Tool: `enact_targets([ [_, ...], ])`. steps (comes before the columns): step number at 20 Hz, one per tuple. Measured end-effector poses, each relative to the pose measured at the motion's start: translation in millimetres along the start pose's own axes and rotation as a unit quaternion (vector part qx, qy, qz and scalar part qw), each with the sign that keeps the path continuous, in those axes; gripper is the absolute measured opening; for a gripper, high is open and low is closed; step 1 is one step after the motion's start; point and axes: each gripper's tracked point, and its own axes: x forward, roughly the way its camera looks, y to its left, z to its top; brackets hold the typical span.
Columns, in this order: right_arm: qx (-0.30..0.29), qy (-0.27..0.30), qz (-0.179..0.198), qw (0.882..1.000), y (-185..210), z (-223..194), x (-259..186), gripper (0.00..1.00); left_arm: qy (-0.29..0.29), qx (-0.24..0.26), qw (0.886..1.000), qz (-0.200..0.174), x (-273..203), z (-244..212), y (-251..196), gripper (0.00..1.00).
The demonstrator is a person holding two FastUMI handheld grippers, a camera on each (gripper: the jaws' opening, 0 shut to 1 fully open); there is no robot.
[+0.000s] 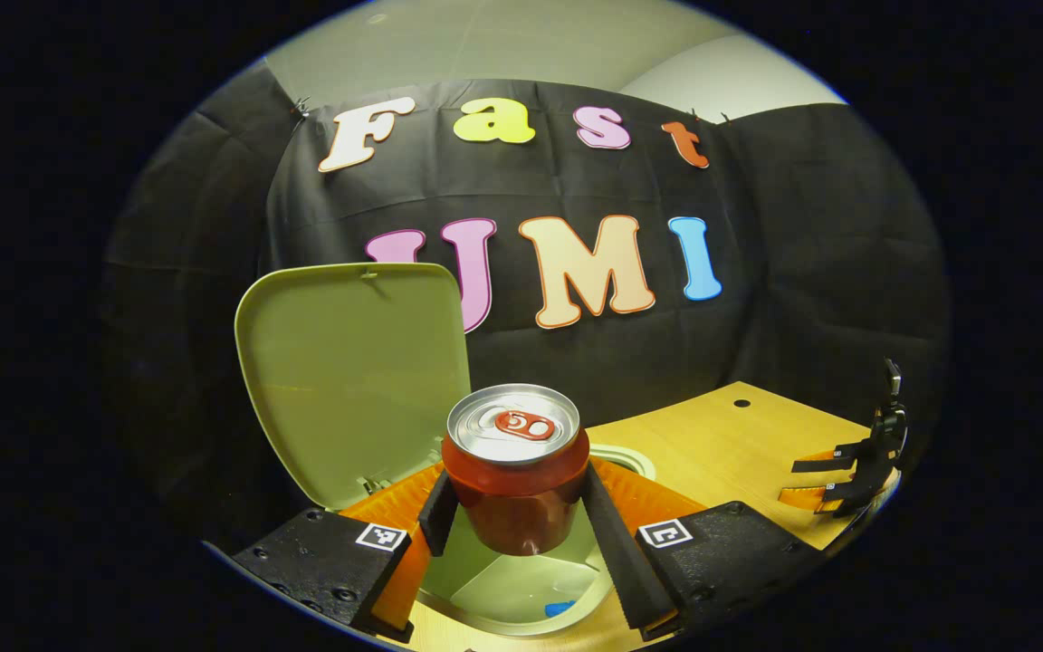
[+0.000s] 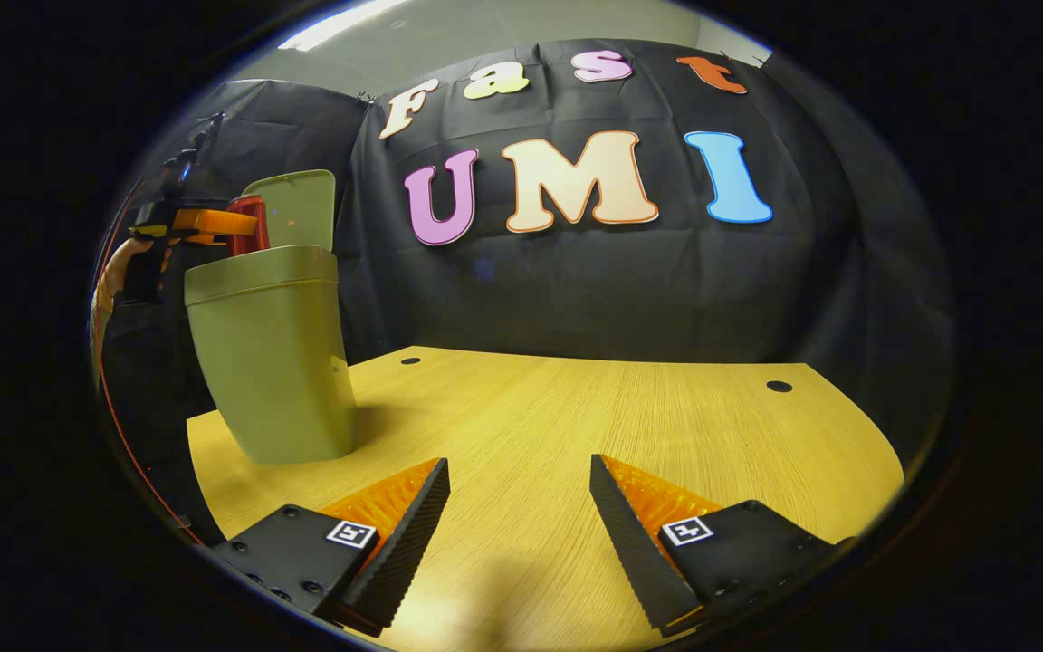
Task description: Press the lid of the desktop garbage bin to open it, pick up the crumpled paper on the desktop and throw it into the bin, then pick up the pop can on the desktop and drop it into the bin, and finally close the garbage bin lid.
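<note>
A red pop can point(image 1: 516, 480) with a silver top hangs upright over the open mouth of the pale green bin point(image 1: 521, 589), and my left gripper point(image 1: 516, 521) is shut on its sides. The bin's lid point(image 1: 354, 371) stands raised behind the can. Inside the bin I see a pale bottom with a small blue scrap point(image 1: 559, 608). In the right gripper view the bin point(image 2: 272, 362) stands at the table's left, lid point(image 2: 295, 208) up, with the left gripper point(image 2: 205, 222) holding the can point(image 2: 248, 226) above its rim. My right gripper point(image 2: 519, 507) is open low over the wooden table point(image 2: 576, 417).
The wooden table point(image 1: 721, 444) has small round holes near its back corners point(image 2: 779, 387). The right gripper point(image 1: 847, 471) shows far right in the left gripper view, near the table's edge. A hand point(image 2: 114, 272) holds the left gripper beside the bin.
</note>
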Motion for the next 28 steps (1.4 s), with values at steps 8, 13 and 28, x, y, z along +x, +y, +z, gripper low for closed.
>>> enact_targets([
  [8,0.003,-0.004,-0.002,1.0,-5,3,-7,0.98,-0.025,-0.002,1.0,0.019,-5,40,9,0.83],
  [13,0.014,-0.017,-0.014,1.0,-14,12,-15,0.98,-0.062,0.025,0.997,0.04,-8,99,18,0.87],
  [28,0.029,-0.023,-0.012,0.999,-13,15,-16,0.98,-0.071,-0.003,0.985,0.159,42,152,112,0.84],
])
